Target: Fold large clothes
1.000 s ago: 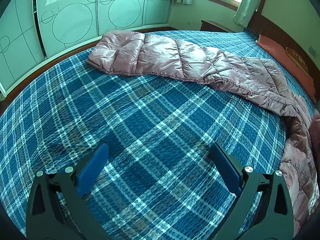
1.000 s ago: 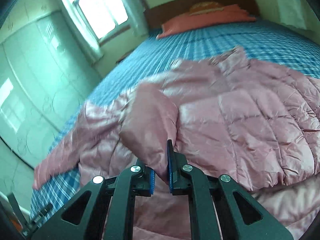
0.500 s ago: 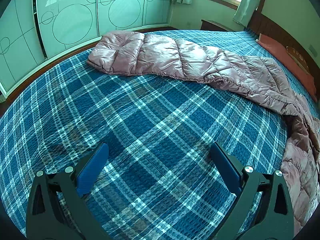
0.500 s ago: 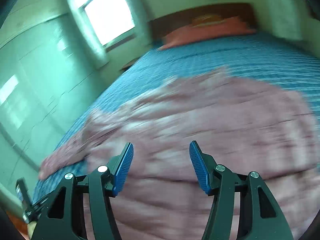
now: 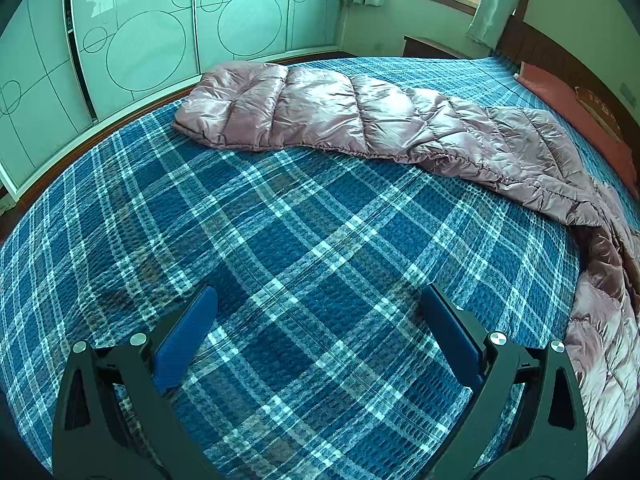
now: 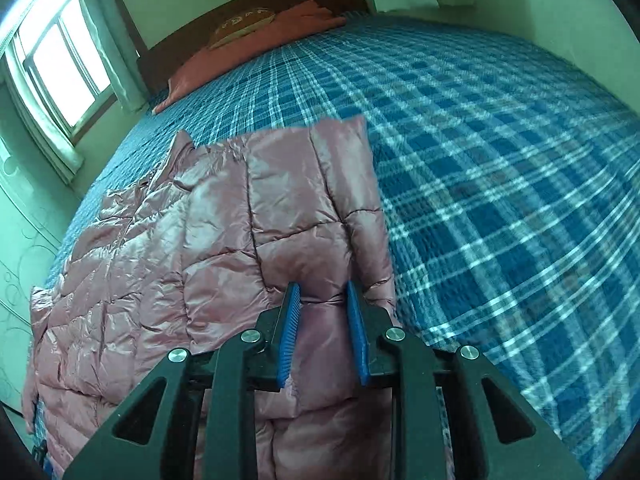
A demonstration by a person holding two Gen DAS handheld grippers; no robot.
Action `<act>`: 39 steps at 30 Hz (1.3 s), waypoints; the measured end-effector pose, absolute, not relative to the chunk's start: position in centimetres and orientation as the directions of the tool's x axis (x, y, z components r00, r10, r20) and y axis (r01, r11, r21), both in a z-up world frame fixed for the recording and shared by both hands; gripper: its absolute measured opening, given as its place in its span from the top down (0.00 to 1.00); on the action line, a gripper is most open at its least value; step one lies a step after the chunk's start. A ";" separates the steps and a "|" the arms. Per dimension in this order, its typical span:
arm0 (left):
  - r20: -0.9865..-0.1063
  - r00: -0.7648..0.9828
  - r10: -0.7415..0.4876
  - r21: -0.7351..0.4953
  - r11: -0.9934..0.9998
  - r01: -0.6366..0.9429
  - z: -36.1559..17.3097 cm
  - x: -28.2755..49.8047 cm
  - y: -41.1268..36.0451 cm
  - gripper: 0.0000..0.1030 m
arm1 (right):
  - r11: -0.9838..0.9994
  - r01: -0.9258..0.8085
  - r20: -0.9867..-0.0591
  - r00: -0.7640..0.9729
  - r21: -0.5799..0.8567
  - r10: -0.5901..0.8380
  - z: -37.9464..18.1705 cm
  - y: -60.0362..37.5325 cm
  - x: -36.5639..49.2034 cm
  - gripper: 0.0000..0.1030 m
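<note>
A pink quilted down jacket lies spread on the blue plaid bedspread. My right gripper is at the jacket's right edge, near the hem. Its jaws are closing, and a puffed fold of the jacket fills the gap between the blue pads. In the left wrist view one long sleeve of the jacket stretches across the far side of the bed. My left gripper hangs open over bare bedspread, well short of the sleeve, with nothing between its fingers.
An orange pillow lies against the dark headboard. A pale wardrobe with circle patterns runs along the bed's far side. A curtained window and a nightstand stand in the corner.
My right gripper let go of the sleeve fold it pinched, opened wide, swung across the jacket to its right edge and narrowed on it. The left gripper stayed put.
</note>
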State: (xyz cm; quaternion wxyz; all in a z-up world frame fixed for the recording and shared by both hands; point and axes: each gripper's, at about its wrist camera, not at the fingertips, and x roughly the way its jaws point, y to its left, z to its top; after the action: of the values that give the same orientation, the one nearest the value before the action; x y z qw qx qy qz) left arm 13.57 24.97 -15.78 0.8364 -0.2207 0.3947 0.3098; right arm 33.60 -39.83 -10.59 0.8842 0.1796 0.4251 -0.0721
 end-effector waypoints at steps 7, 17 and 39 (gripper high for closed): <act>-0.797 0.497 0.343 -0.126 0.711 -0.692 -15.8 13.5 25.0 0.02 | 0.961 0.188 -0.795 0.605 0.202 0.049 -12.6 -35.8 33.8 0.74; -0.795 0.498 0.346 -0.124 0.711 -0.692 -15.7 13.6 24.9 0.02 | 0.983 0.071 -0.773 0.628 0.167 0.086 -11.0 -29.6 34.7 0.74; -0.685 0.682 0.257 -0.460 0.573 -0.679 -15.6 9.8 31.8 0.10 | 0.989 0.034 -0.767 0.636 0.141 0.087 -12.5 -28.5 34.3 0.51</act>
State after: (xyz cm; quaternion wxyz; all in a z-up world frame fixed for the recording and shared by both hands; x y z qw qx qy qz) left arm 9.76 31.77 -15.59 0.8395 -0.3688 0.2855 0.2787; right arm 34.32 -28.54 -12.53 0.9016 0.0710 0.4264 0.0149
